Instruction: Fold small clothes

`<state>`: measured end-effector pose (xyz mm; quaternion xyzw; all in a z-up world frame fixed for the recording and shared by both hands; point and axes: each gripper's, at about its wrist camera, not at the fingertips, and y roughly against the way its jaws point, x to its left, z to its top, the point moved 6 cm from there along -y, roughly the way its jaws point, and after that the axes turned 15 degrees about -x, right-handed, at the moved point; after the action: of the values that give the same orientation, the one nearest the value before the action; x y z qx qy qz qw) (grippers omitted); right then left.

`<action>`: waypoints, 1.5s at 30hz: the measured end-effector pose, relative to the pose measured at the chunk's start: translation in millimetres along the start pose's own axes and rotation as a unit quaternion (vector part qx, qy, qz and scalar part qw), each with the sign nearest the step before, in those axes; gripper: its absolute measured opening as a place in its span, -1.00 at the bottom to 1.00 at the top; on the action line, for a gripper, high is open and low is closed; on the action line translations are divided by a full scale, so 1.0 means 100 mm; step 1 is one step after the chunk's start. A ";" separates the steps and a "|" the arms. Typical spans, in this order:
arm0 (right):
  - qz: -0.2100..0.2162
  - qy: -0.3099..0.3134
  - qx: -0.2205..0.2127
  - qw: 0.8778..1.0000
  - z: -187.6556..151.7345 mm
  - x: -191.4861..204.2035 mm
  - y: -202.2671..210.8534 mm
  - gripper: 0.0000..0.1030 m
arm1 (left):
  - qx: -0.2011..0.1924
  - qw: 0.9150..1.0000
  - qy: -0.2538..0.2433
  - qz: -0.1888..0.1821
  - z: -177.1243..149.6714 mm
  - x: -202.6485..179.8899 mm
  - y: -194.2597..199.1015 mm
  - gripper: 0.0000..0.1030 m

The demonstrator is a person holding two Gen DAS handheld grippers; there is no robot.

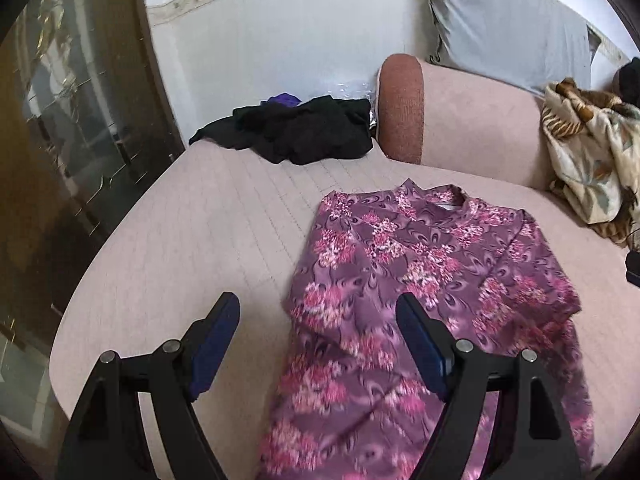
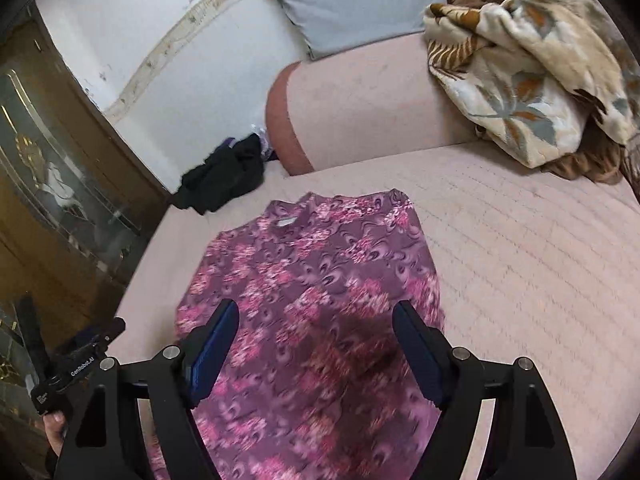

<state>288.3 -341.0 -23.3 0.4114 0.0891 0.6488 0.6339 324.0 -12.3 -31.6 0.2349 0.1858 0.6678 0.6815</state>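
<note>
A pale pink sofa seat [image 1: 168, 264] fills both views, with a black heap of clothes [image 1: 296, 128] at its far end and a patterned blanket [image 2: 528, 72] on the right. The purple flowered top [image 1: 400, 280] lies flat on the seat, collar away from the cameras. The left gripper [image 1: 318, 340] and the right gripper [image 2: 316, 344] both hang above it with jaws spread, holding nothing. The cloth looks thin, soft and light, so I judge it is best pinched at the hem corners or the shoulders.
</note>
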 end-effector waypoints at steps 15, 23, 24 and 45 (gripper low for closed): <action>-0.054 0.009 0.095 0.994 0.34 -0.97 -1.85 0.41 | 0.160 0.983 0.062 -0.067 0.21 0.10 -2.53 0.55; -0.081 0.059 0.115 0.988 0.34 -1.08 -2.53 -0.40 | 0.171 0.981 0.078 -0.051 0.17 0.11 -3.03 -0.14; -0.079 0.059 0.119 0.988 0.33 -1.06 -2.54 -0.72 | 0.162 0.982 0.075 -0.063 0.17 0.05 -3.00 -0.50; -0.014 -0.100 0.041 0.994 -1.16 -0.60 0.87 -0.88 | 0.155 0.961 0.188 -0.132 -1.15 0.68 0.35 -0.90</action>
<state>139.4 -363.7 -68.2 0.4987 0.0570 0.5913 0.6312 232.3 64.1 -101.9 0.1809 0.4413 0.5669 0.6717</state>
